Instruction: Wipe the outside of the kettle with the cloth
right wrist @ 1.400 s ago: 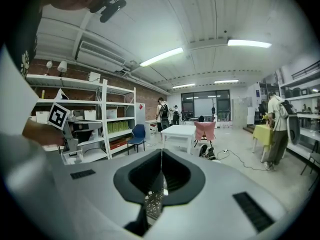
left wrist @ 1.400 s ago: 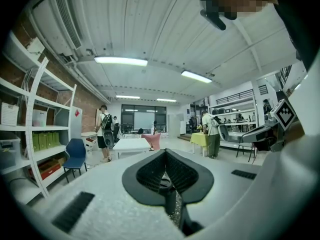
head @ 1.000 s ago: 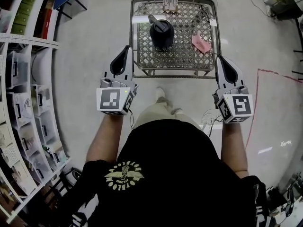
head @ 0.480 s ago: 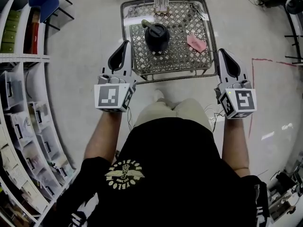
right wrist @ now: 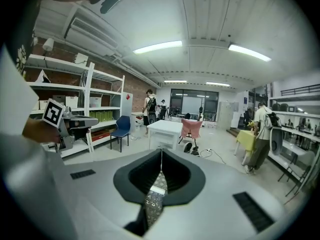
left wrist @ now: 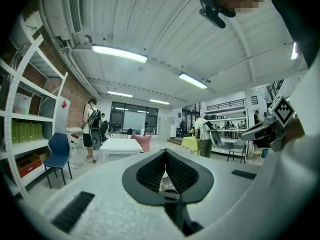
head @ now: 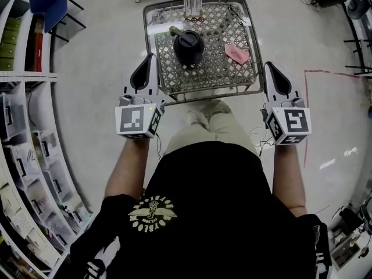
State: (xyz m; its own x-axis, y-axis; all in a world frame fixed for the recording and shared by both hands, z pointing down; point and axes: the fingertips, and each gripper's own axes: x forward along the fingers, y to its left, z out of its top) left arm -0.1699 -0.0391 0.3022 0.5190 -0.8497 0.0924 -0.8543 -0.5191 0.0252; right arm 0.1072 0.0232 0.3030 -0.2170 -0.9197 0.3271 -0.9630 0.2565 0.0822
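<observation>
Jaws of left gripper (head: 150, 60) and right gripper (head: 269, 67) together, empty; black kettle (head: 189, 46) upright on wire table (head: 212, 70), pink cloth (head: 236, 53) near.

I read this as an open-plan lab or workshop. Bin-filled storage shelving (head: 26, 150) lines the frame's left. Also a brick wall (left wrist: 76, 96), ceiling strip lights (right wrist: 157, 47), white worktable (right wrist: 167, 129) and red floor tape (head: 328, 71).

The cloth (head: 236, 53) is too small for detail; shelving (head: 23, 156) cut by edge.
</observation>
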